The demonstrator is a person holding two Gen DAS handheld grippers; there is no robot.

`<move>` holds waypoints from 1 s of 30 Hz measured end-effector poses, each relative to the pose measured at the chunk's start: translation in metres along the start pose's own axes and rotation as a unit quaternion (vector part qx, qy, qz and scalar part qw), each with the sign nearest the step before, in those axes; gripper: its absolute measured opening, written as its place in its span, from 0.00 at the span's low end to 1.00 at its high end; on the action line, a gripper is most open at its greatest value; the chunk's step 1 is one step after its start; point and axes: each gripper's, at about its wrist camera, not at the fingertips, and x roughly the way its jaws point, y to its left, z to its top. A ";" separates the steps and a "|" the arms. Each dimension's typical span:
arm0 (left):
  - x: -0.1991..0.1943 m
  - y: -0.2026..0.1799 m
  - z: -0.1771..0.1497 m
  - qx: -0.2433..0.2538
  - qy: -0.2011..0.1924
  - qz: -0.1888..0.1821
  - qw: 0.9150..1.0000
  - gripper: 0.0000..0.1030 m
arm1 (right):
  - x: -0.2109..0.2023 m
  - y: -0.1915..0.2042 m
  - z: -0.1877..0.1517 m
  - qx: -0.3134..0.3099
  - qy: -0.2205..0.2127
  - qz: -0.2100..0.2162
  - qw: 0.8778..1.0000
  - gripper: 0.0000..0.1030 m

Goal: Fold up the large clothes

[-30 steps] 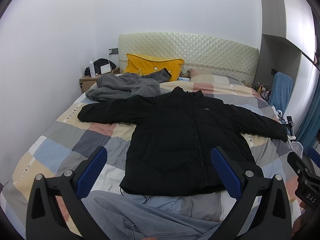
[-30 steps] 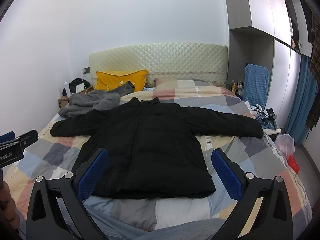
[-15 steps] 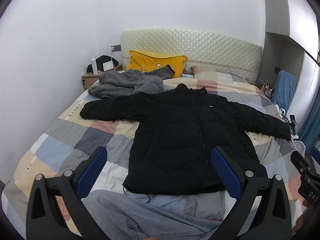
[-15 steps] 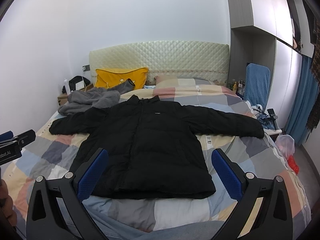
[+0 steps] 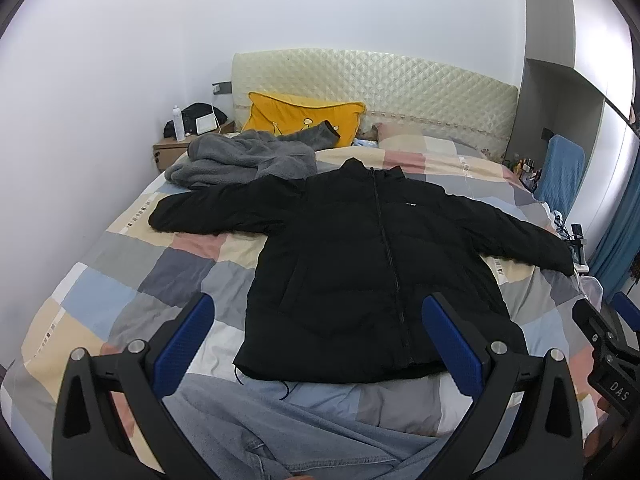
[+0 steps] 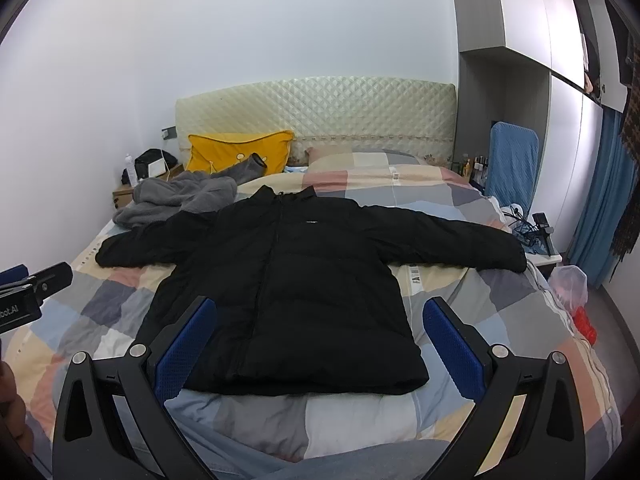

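Note:
A black puffer jacket (image 5: pixel 360 264) lies flat and front up on the bed, zipped, with both sleeves spread out to the sides; it also shows in the right wrist view (image 6: pixel 296 280). My left gripper (image 5: pixel 320 344) is open and empty, held above the jacket's near hem. My right gripper (image 6: pixel 320 344) is open and empty, also above the hem at the foot of the bed. Each gripper shows at the edge of the other's view.
The patchwork duvet (image 5: pixel 120 280) covers the bed. A grey fleece garment (image 5: pixel 240 160) and a yellow pillow (image 5: pixel 300 120) lie near the headboard. Blue jeans (image 5: pixel 280 432) lie at the near edge. A nightstand (image 5: pixel 172 152) stands left, a blue chair (image 6: pixel 512 168) right.
Both grippers have tilted and shifted slightly, so the jacket sits a little lower and more centred in view. The jaws stay open and the jacket has not moved.

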 end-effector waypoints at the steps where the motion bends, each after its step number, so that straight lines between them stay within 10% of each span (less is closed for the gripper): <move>1: 0.000 0.000 0.000 0.000 0.000 0.001 1.000 1.00 | 0.000 0.000 0.000 0.000 0.000 0.000 1.000 1.00; 30: 0.002 -0.008 0.002 0.011 -0.006 -0.005 1.000 1.00 | 0.001 -0.004 0.007 0.004 0.004 0.003 1.000 1.00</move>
